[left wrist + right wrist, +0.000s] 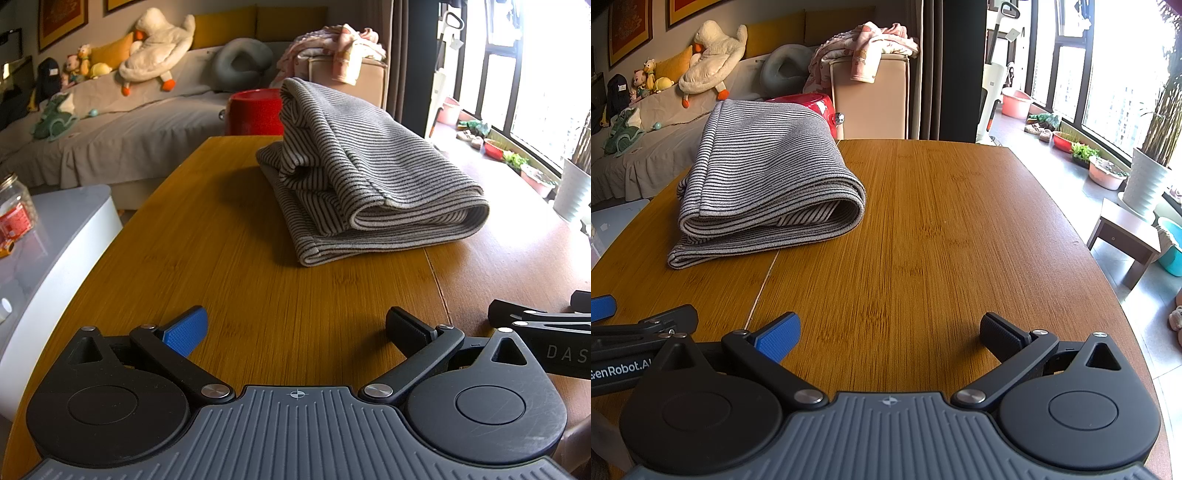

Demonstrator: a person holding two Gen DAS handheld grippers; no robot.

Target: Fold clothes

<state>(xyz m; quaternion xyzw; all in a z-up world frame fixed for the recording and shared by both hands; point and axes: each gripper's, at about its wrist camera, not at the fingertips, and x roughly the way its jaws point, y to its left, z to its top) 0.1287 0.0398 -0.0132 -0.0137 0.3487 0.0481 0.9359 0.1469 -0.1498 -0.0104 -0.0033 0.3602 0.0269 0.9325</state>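
Note:
A grey garment with thin dark stripes [365, 173] lies folded in a thick bundle on the wooden table [258, 280]; in the right wrist view it [768, 181] sits at the left. My left gripper [295, 328] is open and empty, low over the table, well short of the garment. My right gripper [890, 330] is open and empty, beside the left one and to the right of the garment. Part of the right gripper shows at the right edge of the left wrist view [546, 325].
A red stool [255, 110] stands behind the table's far edge. A sofa with plush toys [110, 103] is beyond it, and a box with piled clothes [868, 74]. A white cabinet with a jar [14, 210] is at the left. Pots and basins line the window at the right [1108, 170].

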